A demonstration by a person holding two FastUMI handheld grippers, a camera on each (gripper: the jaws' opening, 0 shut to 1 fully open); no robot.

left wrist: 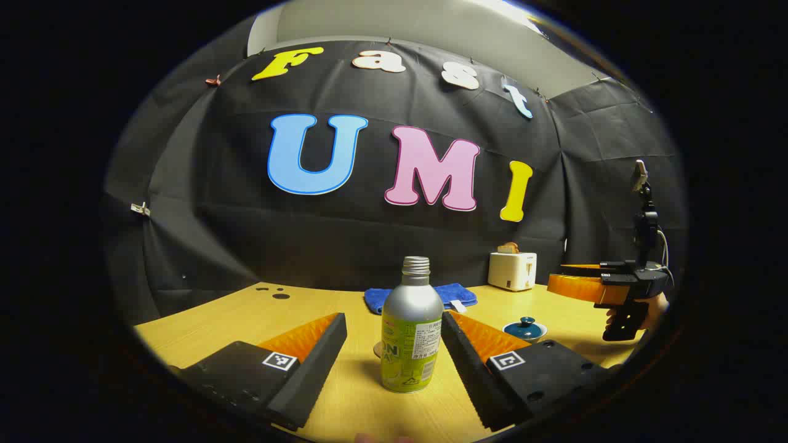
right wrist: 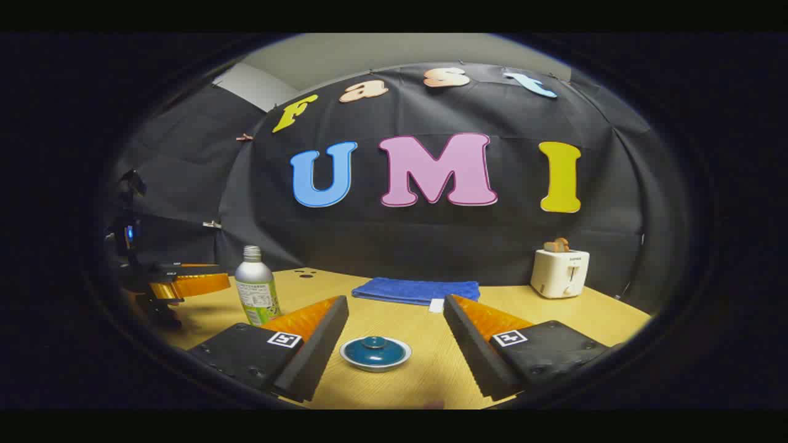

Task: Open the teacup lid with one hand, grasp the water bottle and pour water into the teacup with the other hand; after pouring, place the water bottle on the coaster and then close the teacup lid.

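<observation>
Left gripper (left wrist: 394, 335), jaws spread and empty, frames the upright water bottle (left wrist: 410, 326), which stands between and just ahead of its fingers, long axis vertical. Right gripper (right wrist: 395, 326), likewise released, faces the lidded teacup (right wrist: 375, 352) centred before it on the table (right wrist: 591, 317).

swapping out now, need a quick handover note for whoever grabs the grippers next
Left gripper: open, its fingers either side of the bottle but not pressing it.
Right gripper: open, lined up on the teacup, holding nothing.
Bottle: upright on the table, cap off.
Teacup: on the table, lid on.
Coaster: can't make it out for sure.
Done: nothing yet.
Left: lift the lid, grasp the bottle and pour, set the bottle on the coaster, put the lid back.
</observation>
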